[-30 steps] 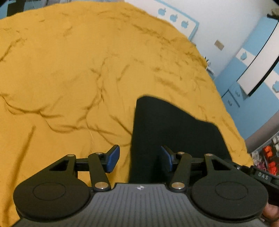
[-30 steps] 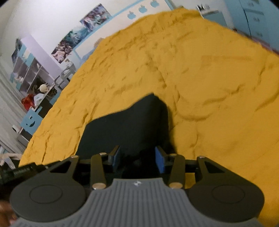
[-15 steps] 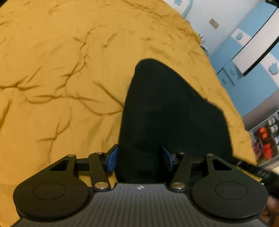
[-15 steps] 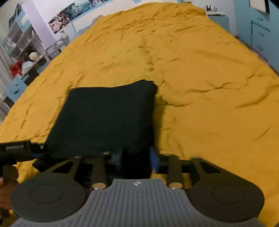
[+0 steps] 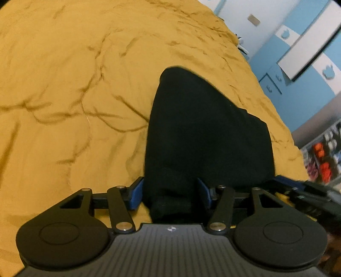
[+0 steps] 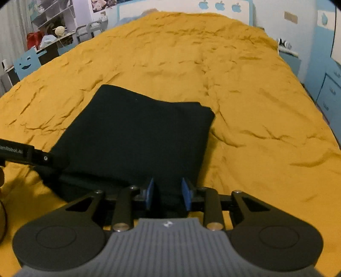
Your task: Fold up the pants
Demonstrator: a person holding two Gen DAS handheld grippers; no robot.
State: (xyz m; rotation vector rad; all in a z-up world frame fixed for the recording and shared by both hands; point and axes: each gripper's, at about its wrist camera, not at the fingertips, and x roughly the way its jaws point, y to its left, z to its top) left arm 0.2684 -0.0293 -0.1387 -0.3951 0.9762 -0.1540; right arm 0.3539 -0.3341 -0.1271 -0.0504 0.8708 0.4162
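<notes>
Black pants [image 6: 138, 132], folded into a thick rectangle, lie flat on the mustard-yellow bedspread [image 6: 255, 106]. My right gripper [image 6: 167, 192] is at their near edge, toward the right corner. Its jaws are closing, and dark cloth fills the narrow gap from one blue pad to the other. In the left wrist view the pants [image 5: 202, 132] run away from me. Their near left corner sits between the wide jaws of my left gripper [image 5: 170, 192], which stands open. One of the left gripper's fingers [image 6: 49, 158] reaches the pants' left edge in the right wrist view.
The wrinkled bedspread [image 5: 74, 85] stretches far beyond and to the left of the pants. Blue drawers [image 5: 275, 83] and a cluttered shelf [image 5: 321, 162] stand past the bed's right side. A desk with shelves [image 6: 53, 36] is at the far left, and a headboard with apple decals [image 6: 219, 6] is behind.
The right gripper's jaws narrowed around the pants' near edge and its view rolled level. The left gripper tipped down and closer, so the pants' corner now lies between its unchanged jaws.
</notes>
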